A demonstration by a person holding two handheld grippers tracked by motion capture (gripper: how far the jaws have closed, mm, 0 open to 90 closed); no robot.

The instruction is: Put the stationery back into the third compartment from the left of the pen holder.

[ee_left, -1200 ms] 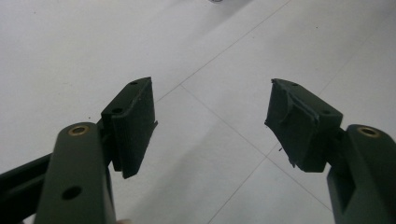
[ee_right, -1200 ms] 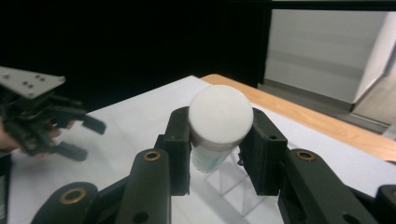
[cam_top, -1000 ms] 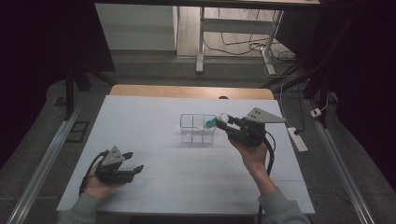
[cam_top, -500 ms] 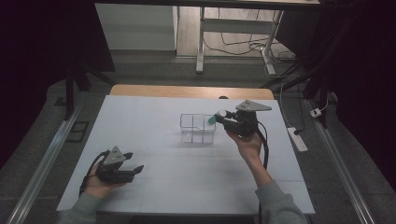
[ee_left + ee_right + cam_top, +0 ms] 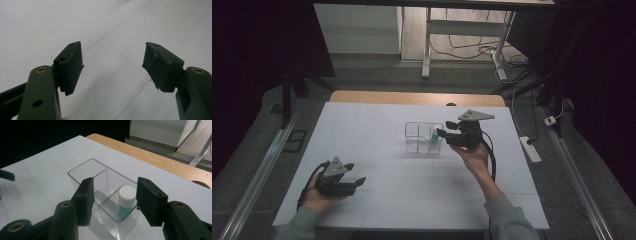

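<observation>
Standing unlabelled in clear bin (image 5: 82, 170), white-capped green bottle (image 5: 126, 201), right gripper (image 5: 113, 195) just spread, left gripper (image 5: 113, 65) spread

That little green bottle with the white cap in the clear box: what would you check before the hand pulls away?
1. Bottle inside the clear box, in the compartment nearer the right tool: ok.
2. Bottle upright, white cap on top: ok.
3. Right tool's jaws apart, having just been opening, pads off the bottle: ok.
4. Bottle resting flat on the box floor: cannot tell.
5. Box tipped or lifted off the table: cannot tell.
6. Left tool open, holding nothing, away from the box: ok.
</observation>
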